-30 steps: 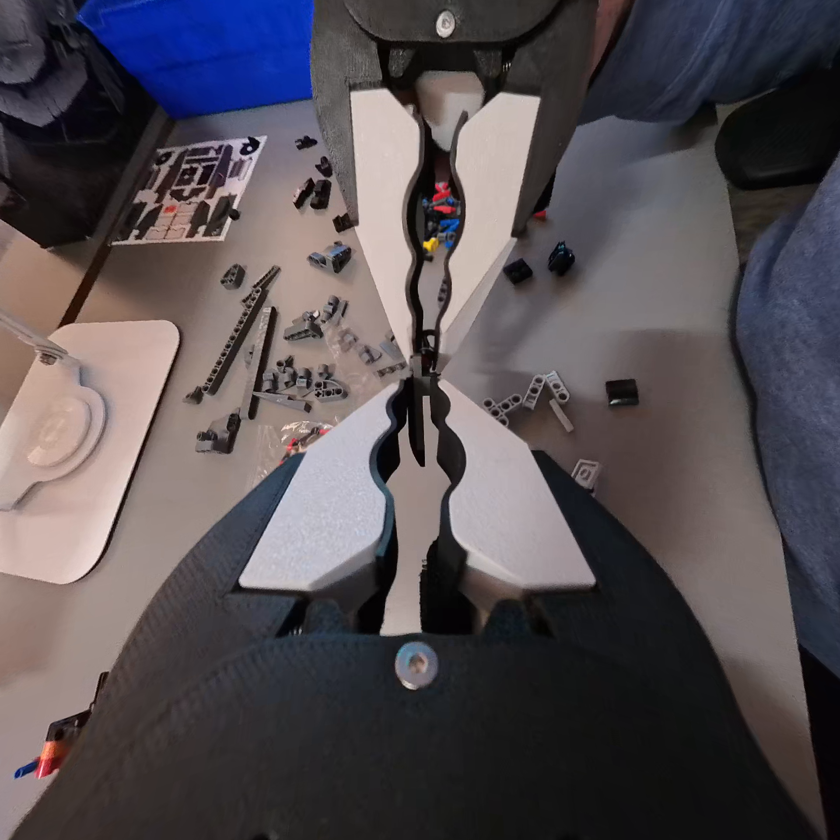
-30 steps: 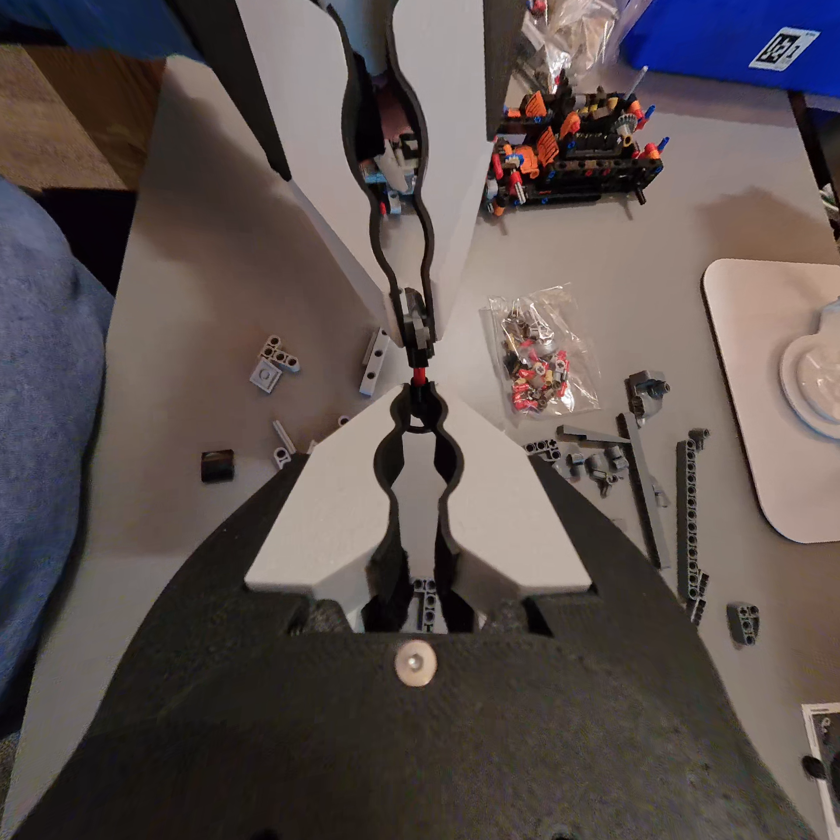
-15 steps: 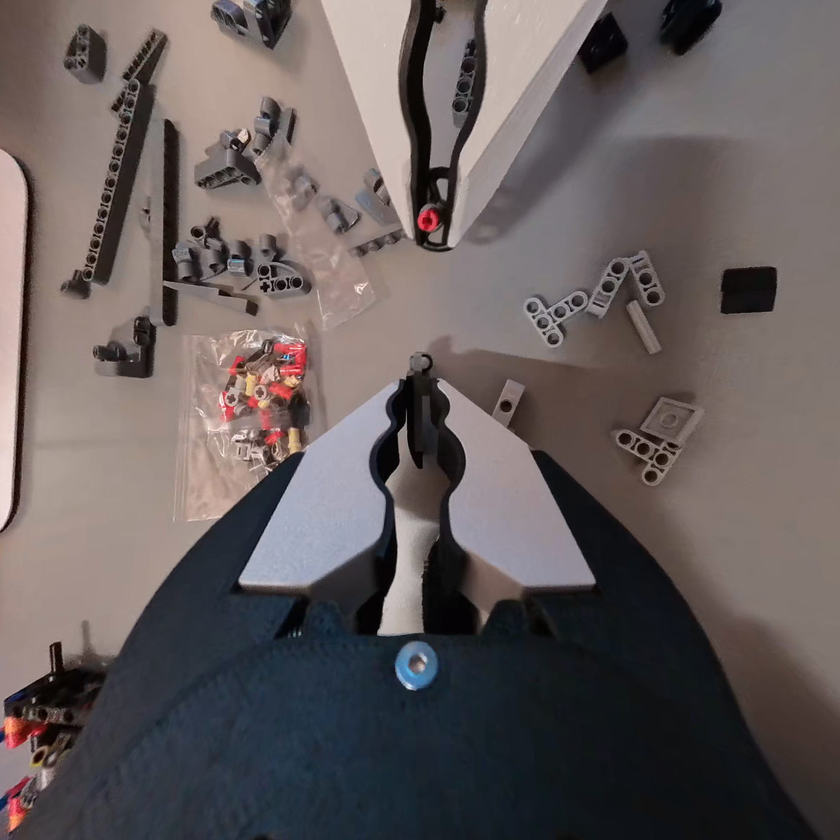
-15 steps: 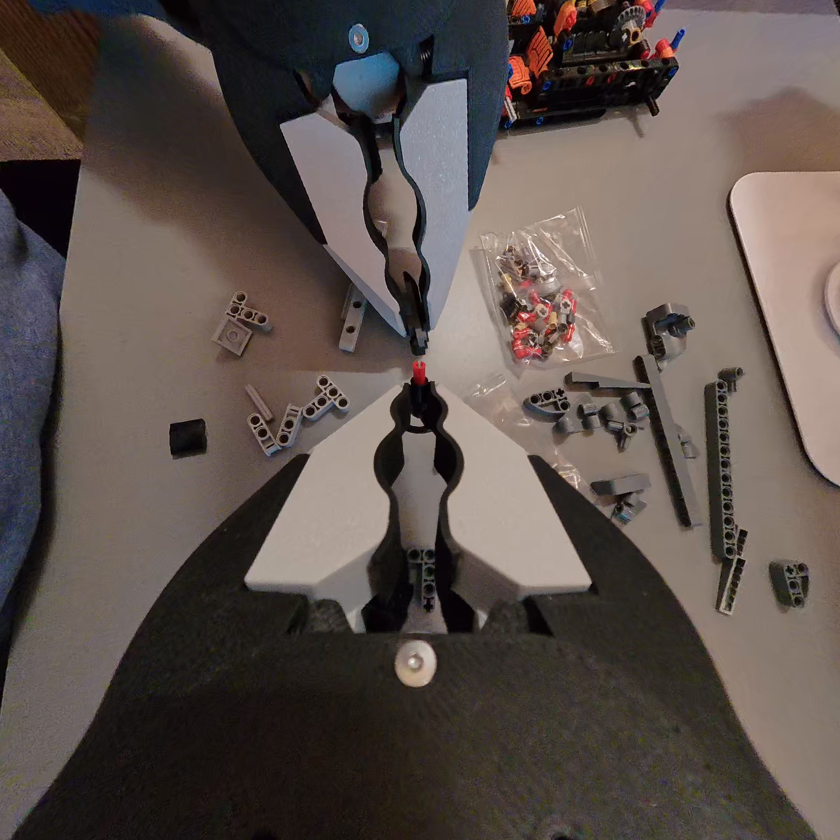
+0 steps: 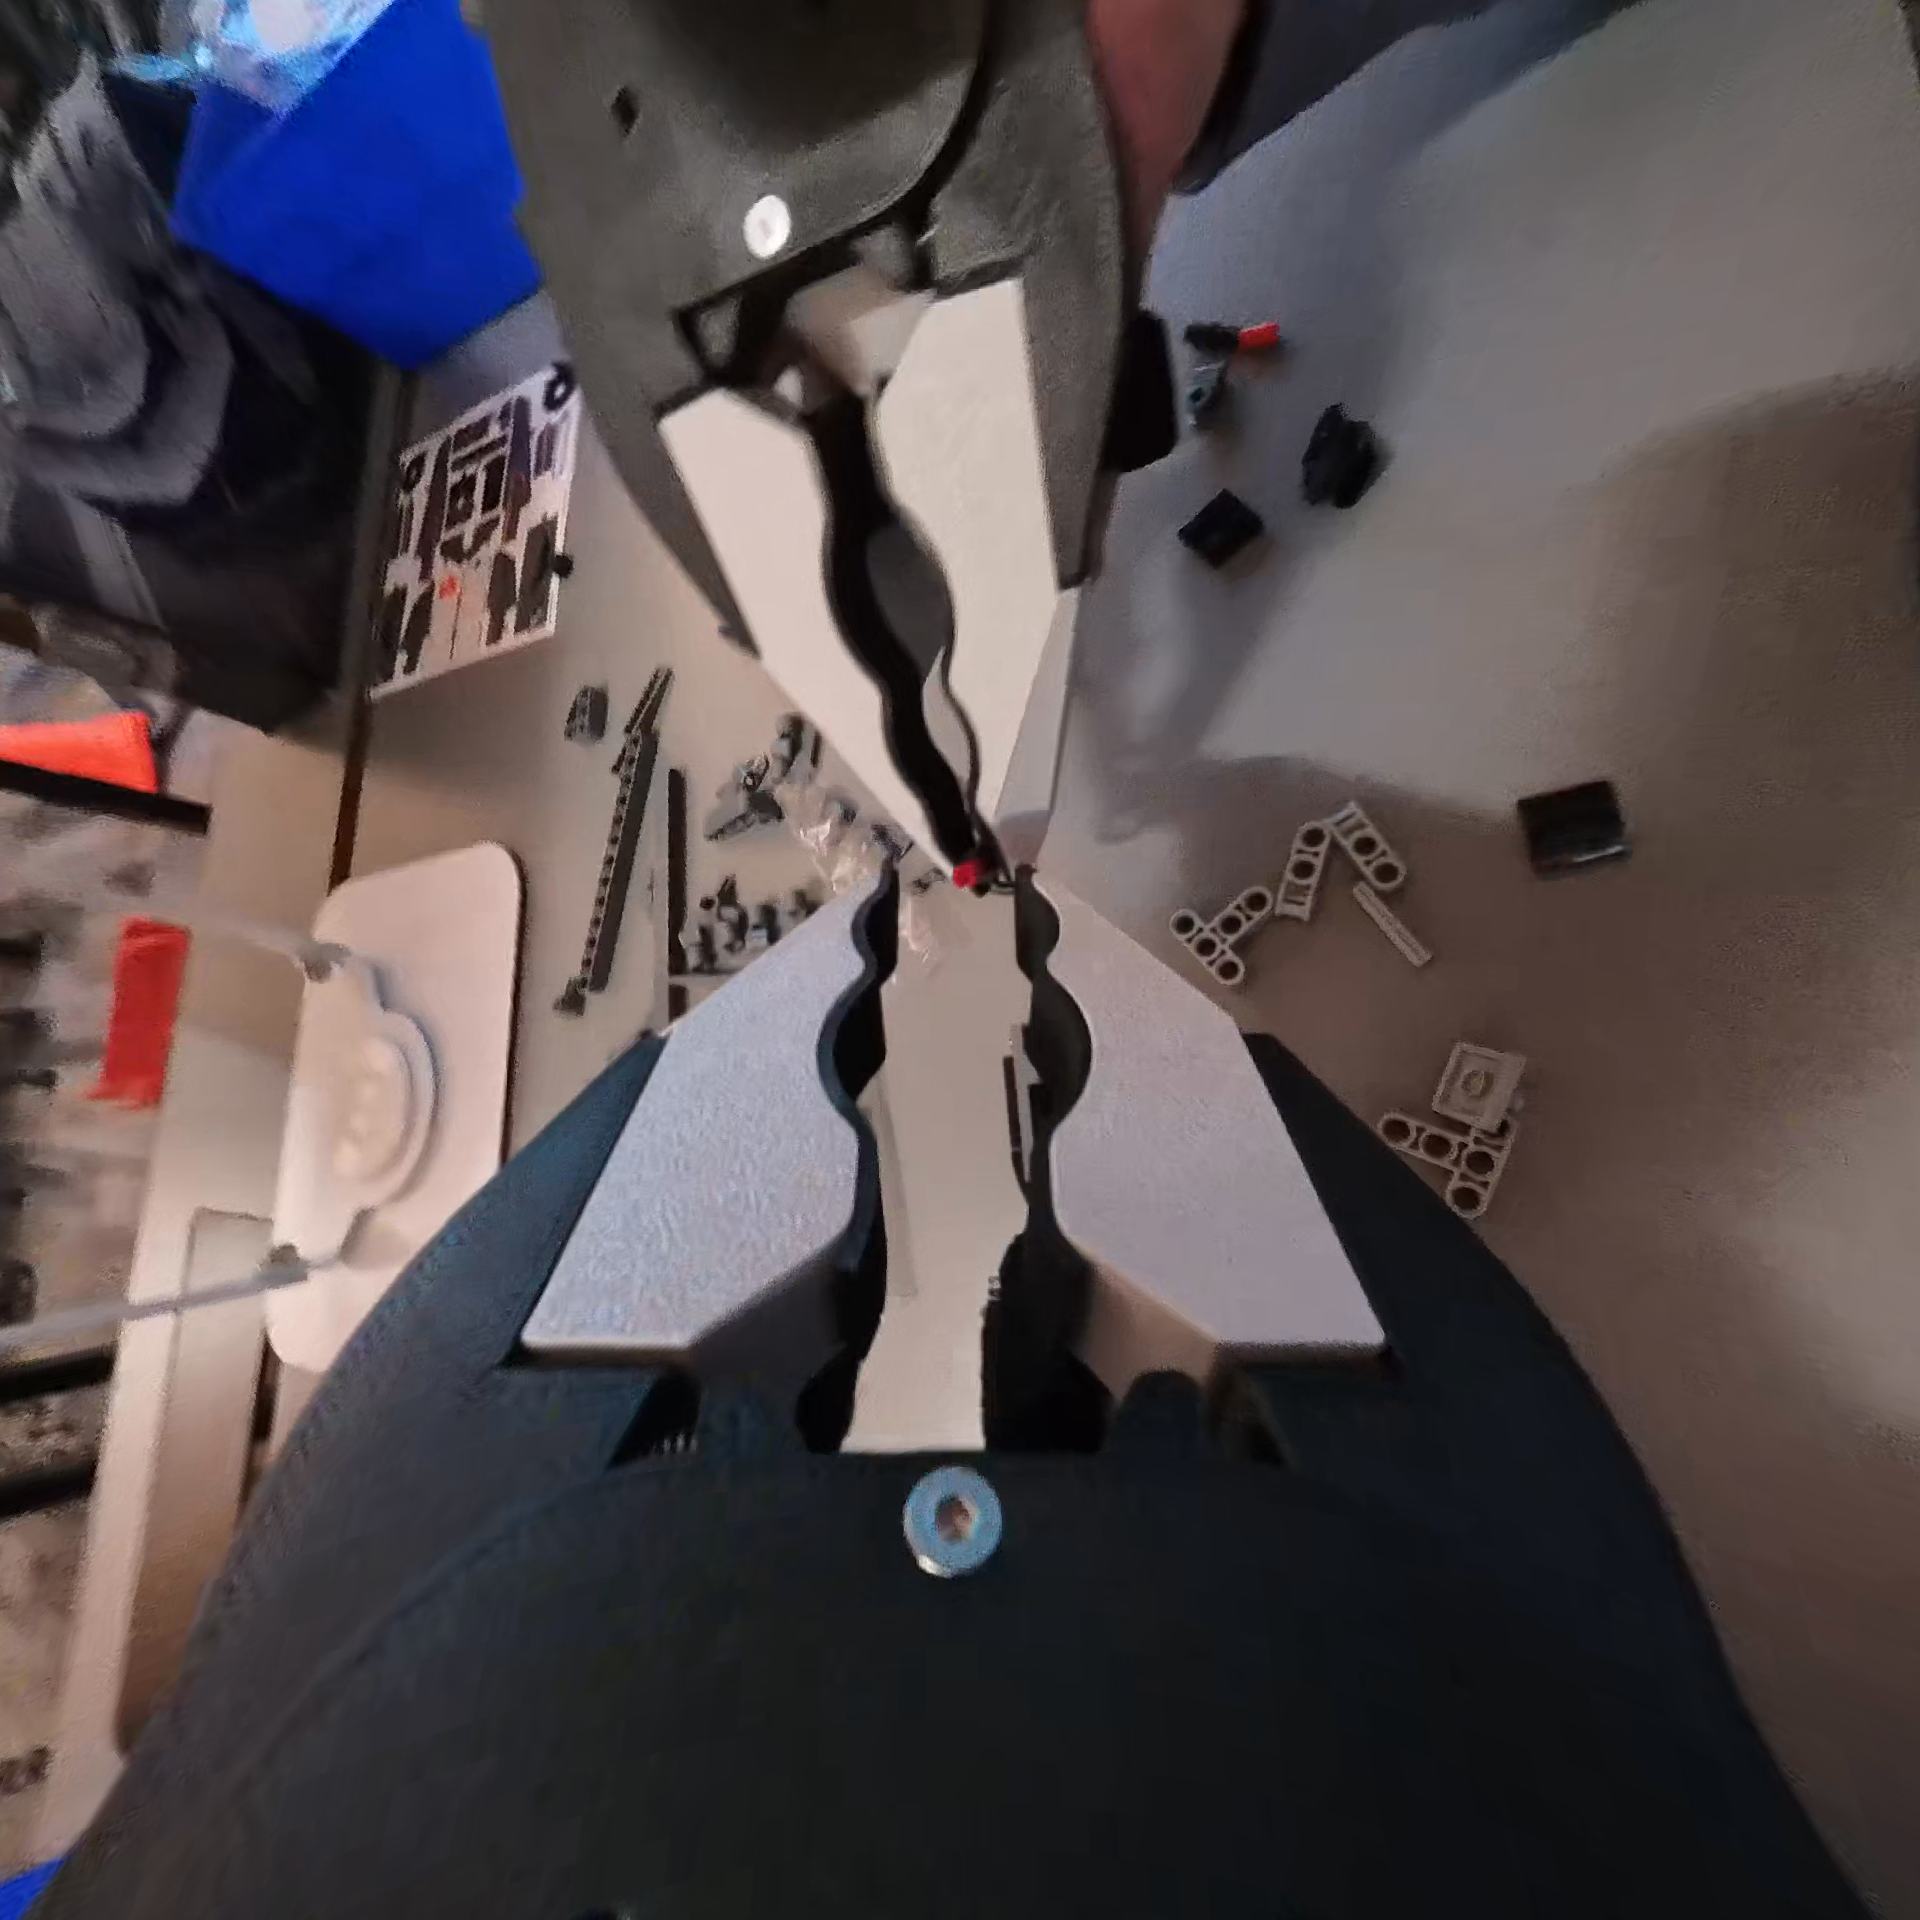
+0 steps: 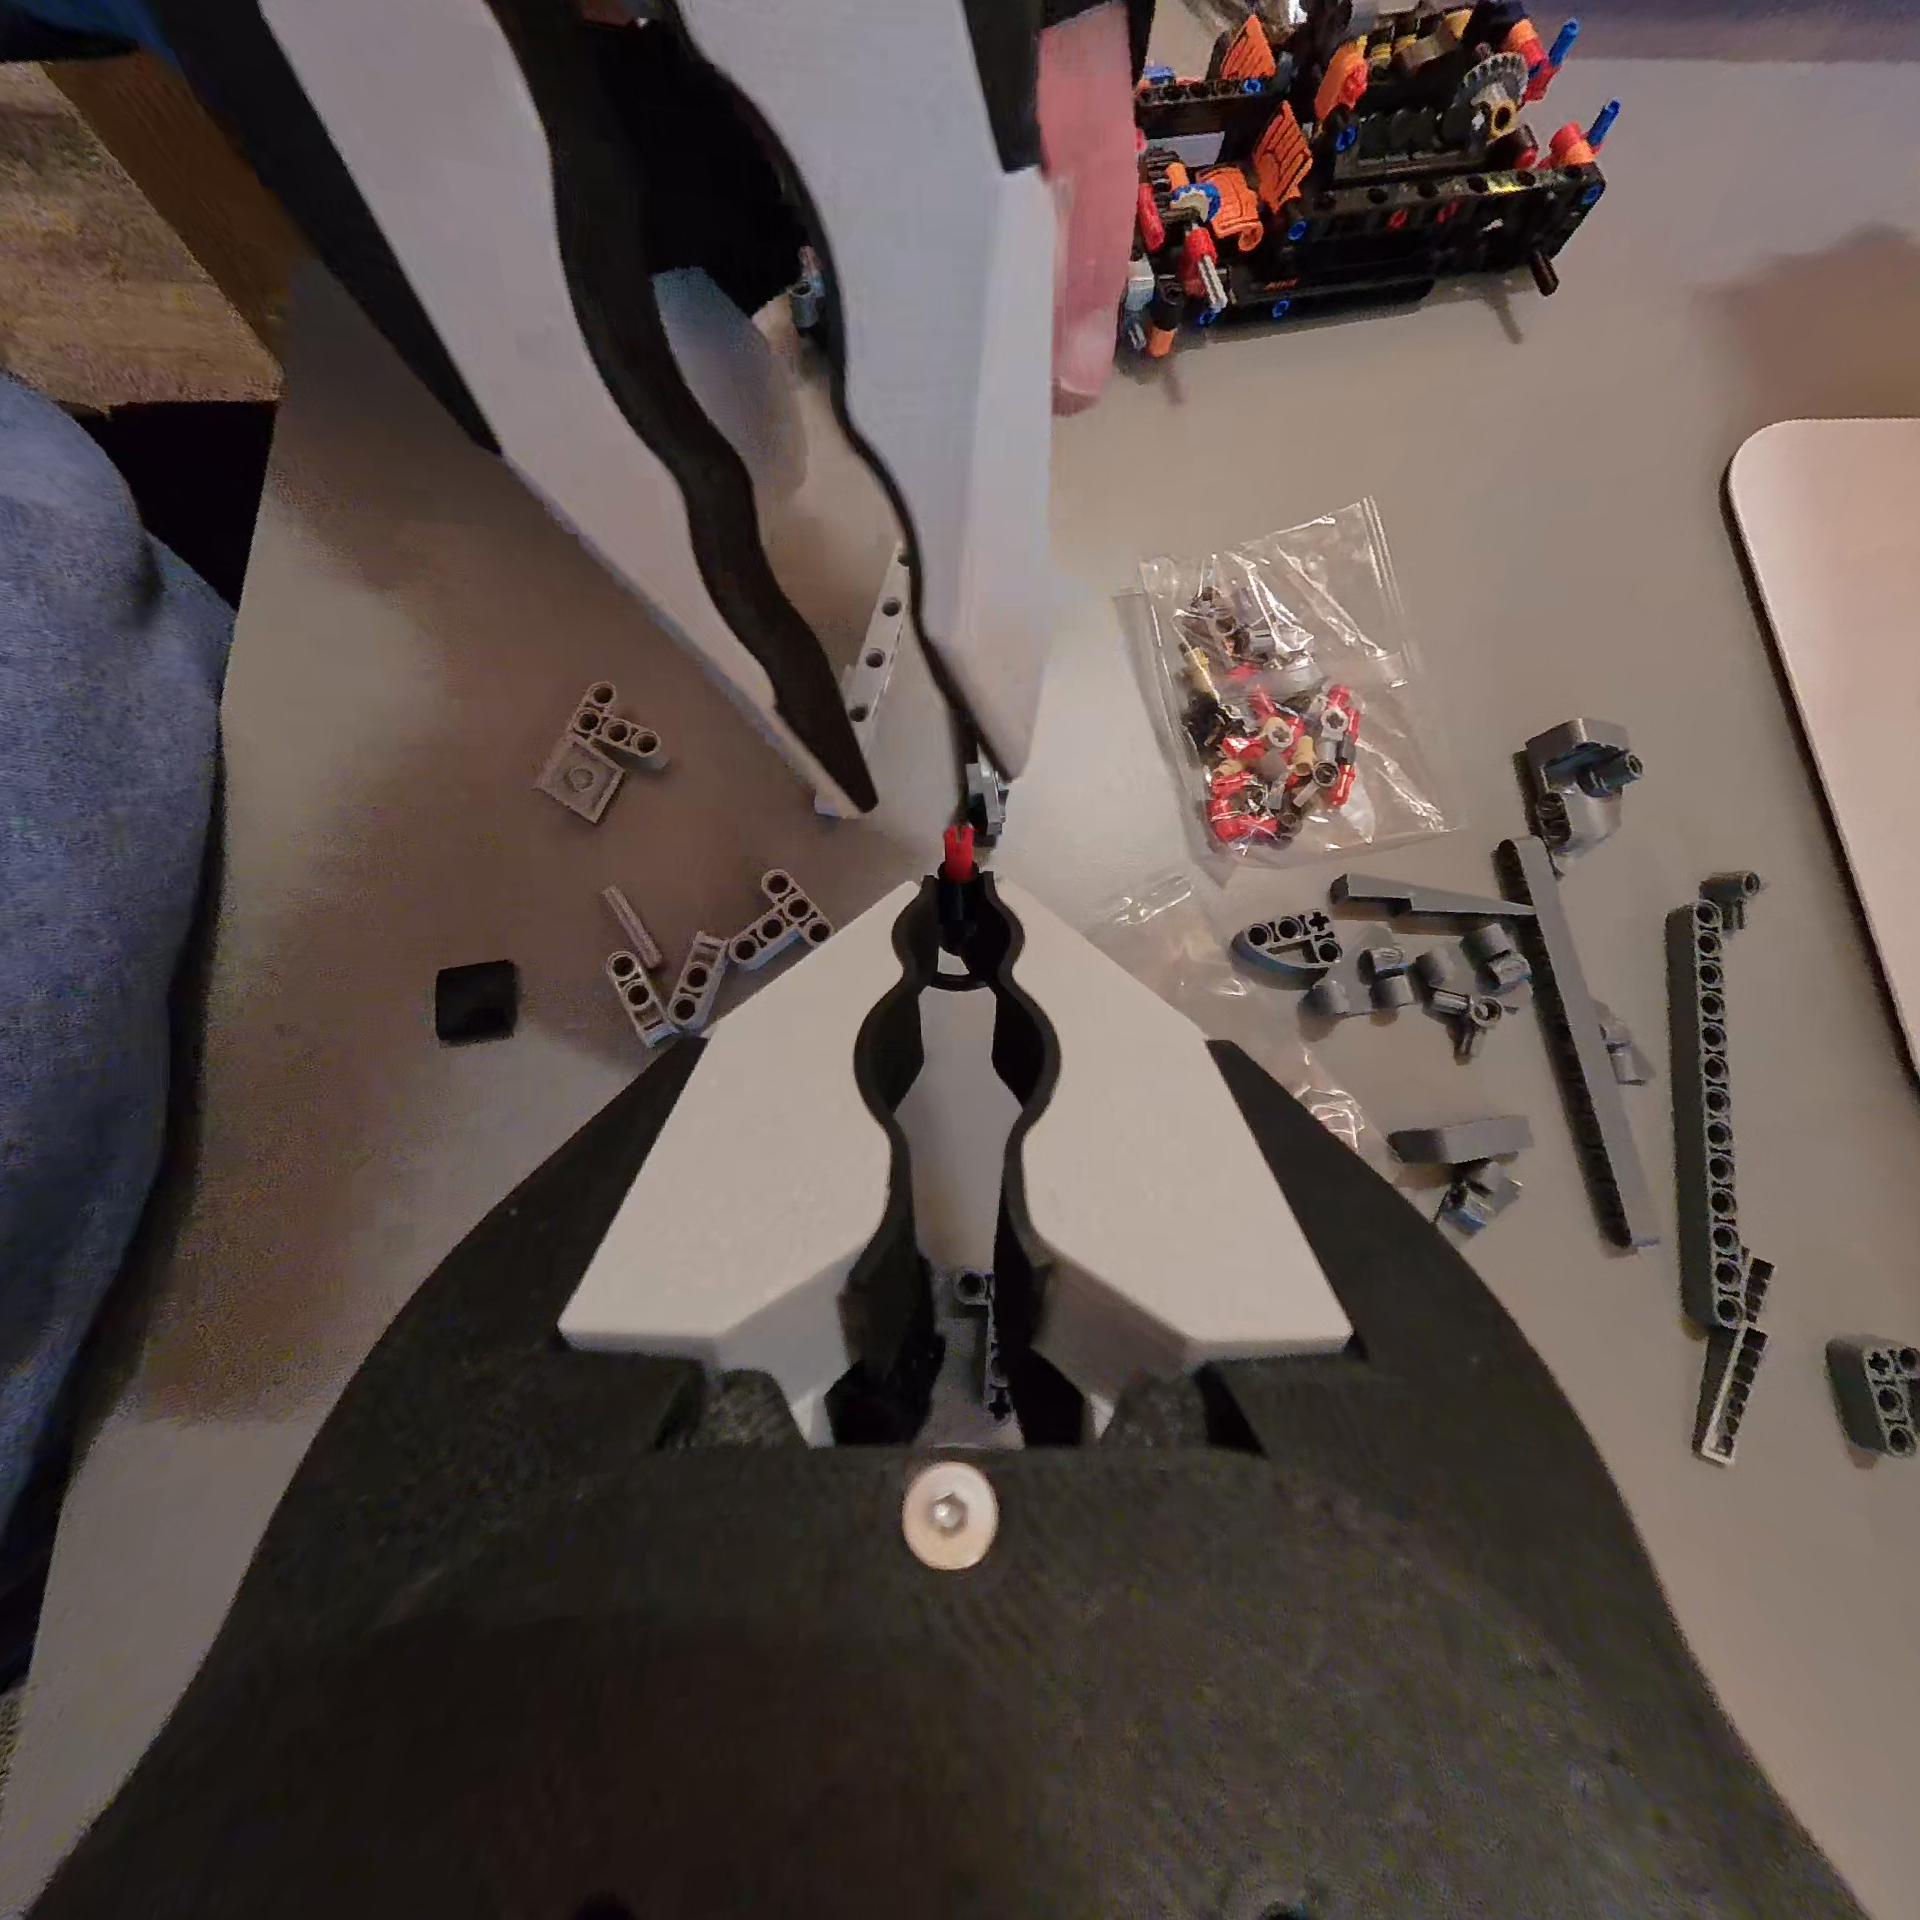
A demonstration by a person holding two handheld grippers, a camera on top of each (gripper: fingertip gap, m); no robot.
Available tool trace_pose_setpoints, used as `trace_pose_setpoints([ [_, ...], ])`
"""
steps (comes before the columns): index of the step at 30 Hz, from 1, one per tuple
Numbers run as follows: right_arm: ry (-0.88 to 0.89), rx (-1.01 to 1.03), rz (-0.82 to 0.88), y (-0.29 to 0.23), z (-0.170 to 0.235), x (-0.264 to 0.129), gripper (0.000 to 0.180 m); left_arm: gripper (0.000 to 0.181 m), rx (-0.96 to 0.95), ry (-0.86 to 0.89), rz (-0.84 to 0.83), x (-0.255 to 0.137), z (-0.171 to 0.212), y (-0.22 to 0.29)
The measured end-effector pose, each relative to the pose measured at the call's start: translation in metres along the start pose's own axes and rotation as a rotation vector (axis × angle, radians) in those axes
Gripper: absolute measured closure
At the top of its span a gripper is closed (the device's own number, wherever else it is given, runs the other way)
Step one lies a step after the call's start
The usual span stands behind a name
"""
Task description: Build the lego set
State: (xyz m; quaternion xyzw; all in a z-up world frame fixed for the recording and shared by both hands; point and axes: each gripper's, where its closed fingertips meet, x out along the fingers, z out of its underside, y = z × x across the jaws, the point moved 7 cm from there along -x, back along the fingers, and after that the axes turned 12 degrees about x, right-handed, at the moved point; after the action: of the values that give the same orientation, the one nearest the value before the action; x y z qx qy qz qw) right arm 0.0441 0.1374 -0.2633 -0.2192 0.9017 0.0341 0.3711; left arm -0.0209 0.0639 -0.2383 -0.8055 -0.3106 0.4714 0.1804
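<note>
One clear plastic bag holds small red and grey pins; left gripper jaws have parted, right gripper stays clamped on a red-tipped black pin.

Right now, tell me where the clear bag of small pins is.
Right wrist view: the bag of pins lies on the table, right of centre, between the colourful build and loose grey beams.

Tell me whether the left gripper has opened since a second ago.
Yes. The left gripper now stands open, its fingers spread apart over the grey table; earlier it was shut on a small dark piece.
</note>
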Motion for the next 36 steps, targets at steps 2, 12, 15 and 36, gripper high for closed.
trace_pose_setpoints([
  [2, -0.008, -0.007, -0.006, -0.002, 0.000, 0.000, 0.177, 0.162, 0.059, -0.029, 0.003, 0.003, -0.003, 0.002],
  [12, -0.019, -0.062, 0.005, -0.006, -0.001, -0.002, 0.176, 0.177, 0.151, -0.092, 0.048, 0.010, -0.005, 0.005],
  [15, 0.007, -0.087, 0.018, -0.007, -0.003, -0.005, 0.176, 0.178, 0.129, -0.076, 0.044, 0.008, -0.006, 0.003],
  [36, 0.195, -0.072, 0.058, -0.006, -0.003, -0.013, 0.176, 0.174, -0.064, 0.033, -0.014, -0.006, 0.002, -0.005],
])
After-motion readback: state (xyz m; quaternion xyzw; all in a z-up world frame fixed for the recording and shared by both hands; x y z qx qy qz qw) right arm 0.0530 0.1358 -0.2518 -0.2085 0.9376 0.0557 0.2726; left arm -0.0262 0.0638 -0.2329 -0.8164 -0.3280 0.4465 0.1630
